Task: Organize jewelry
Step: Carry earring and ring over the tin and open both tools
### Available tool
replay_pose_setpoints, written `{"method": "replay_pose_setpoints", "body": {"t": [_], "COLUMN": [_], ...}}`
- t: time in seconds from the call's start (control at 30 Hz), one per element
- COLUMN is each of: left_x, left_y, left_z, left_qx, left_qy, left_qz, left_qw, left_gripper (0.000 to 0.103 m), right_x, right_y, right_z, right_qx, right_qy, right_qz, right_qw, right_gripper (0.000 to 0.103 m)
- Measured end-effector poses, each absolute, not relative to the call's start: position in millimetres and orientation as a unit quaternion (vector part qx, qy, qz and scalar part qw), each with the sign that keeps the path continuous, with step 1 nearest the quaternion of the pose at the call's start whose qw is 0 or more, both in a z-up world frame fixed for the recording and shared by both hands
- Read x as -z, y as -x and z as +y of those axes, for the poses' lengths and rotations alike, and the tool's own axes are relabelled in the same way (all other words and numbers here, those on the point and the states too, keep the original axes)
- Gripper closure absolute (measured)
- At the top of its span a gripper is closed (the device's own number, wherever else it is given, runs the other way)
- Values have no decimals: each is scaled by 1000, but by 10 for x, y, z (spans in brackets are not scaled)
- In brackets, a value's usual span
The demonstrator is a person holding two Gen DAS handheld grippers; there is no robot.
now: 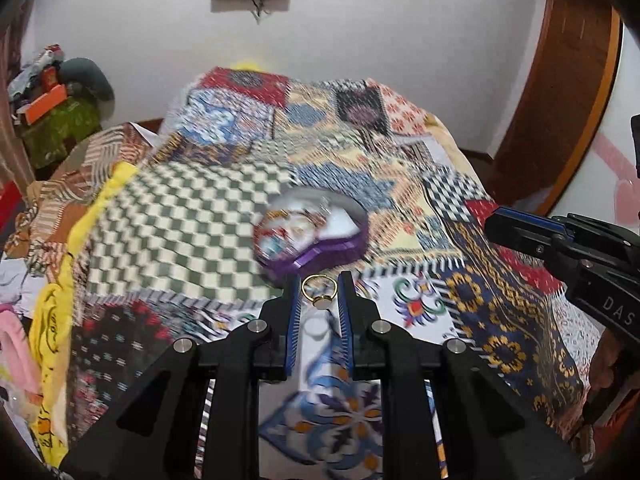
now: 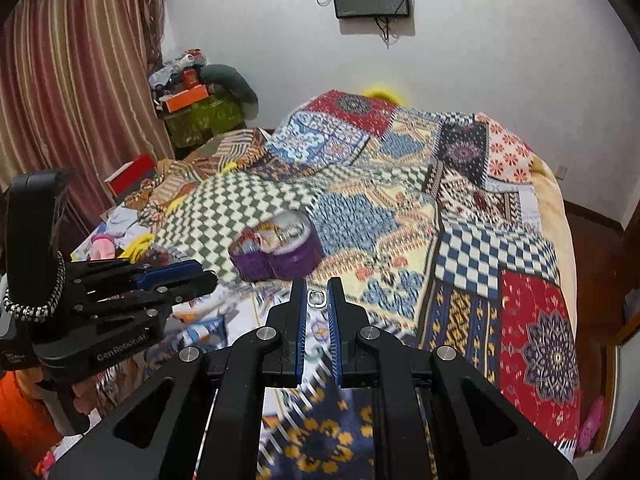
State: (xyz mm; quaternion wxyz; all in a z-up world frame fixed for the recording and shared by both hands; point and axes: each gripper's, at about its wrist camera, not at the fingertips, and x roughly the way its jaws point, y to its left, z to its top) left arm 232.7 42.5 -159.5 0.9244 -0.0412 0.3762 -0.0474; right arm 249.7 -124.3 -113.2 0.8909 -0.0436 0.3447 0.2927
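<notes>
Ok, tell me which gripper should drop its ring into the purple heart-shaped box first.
Probably left. The left gripper holds the gold ring just short of the open purple heart-shaped box; the right gripper, with its silver ring, looks farther from the box.

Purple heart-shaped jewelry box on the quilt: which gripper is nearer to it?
Left. The left gripper, holding a gold ring, sits just short of the box; the right gripper hangs slightly farther back, to its right.
</notes>
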Motion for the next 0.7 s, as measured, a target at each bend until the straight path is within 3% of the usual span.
{"method": "replay_pose_setpoints", "body": {"t": [0.4, 0.7], "left_x": [1356, 1446], "left_y": [-2420, -2613], "left_z": [711, 766], "left_qx": [29, 34], "left_qy": [51, 56], "left_qz": [339, 341], "left_qw": [939, 938], "left_gripper": [86, 86], "right_x": [932, 1125], "right_y": [-2664, -2849], "right_z": [-846, -653], "right_qx": [-313, -318], "right_qy": [58, 56], "right_qz": [313, 337], "right_qw": [895, 885], "right_gripper": [94, 94]}}
